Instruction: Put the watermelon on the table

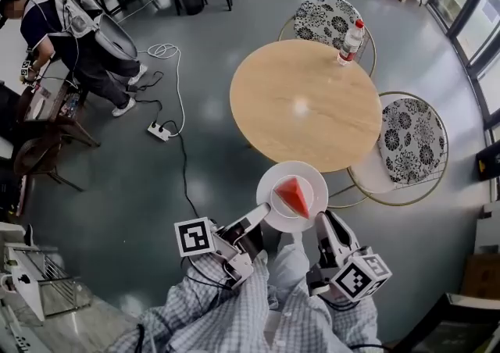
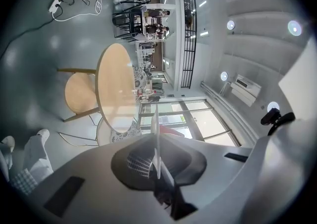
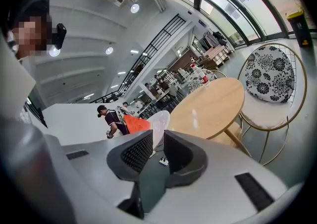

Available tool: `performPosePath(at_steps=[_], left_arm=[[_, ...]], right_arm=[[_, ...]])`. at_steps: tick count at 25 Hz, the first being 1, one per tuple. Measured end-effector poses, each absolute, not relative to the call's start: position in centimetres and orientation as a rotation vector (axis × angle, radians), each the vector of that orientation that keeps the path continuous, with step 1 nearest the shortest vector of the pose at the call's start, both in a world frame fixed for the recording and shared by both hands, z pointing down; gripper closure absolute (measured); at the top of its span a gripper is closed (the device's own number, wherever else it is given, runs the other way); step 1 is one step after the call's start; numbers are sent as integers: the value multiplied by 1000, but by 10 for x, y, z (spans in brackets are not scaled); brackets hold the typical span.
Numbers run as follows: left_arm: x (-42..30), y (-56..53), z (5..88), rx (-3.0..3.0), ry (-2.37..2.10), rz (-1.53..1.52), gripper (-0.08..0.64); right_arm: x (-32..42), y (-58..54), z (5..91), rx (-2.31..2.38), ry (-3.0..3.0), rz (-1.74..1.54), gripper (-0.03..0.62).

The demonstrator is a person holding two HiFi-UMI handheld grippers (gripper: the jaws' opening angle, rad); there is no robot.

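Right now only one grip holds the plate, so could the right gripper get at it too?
Probably yes: the right gripper, jaws open, sits beside the plate's rim with nothing between.

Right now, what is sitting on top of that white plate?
A red watermelon wedge lies on the white plate, whose rim the left gripper pinches. The plate's underside, and whatever is directly beneath it, is covered in the head view.
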State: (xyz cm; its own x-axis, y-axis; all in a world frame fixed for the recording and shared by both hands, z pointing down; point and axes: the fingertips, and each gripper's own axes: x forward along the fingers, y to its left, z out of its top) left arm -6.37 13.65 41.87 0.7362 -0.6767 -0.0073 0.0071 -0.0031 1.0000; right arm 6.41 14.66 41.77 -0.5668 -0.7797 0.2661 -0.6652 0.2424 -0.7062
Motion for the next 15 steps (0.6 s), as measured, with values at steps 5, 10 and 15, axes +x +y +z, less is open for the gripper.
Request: performPosePath(at_steps=[5, 10, 15], left_arm=[[-52, 105, 429, 1462, -599, -603, 535], [-40, 70, 447, 1444, -627, -605, 535], [-31, 42, 465, 1429, -668, -599, 537]], right_arm=[[75, 110, 426, -1376, 2427, -1241, 515], [88, 73, 442, -1366, 2471, -1276, 515], [96, 40, 462, -1336, 2527, -1341, 515]])
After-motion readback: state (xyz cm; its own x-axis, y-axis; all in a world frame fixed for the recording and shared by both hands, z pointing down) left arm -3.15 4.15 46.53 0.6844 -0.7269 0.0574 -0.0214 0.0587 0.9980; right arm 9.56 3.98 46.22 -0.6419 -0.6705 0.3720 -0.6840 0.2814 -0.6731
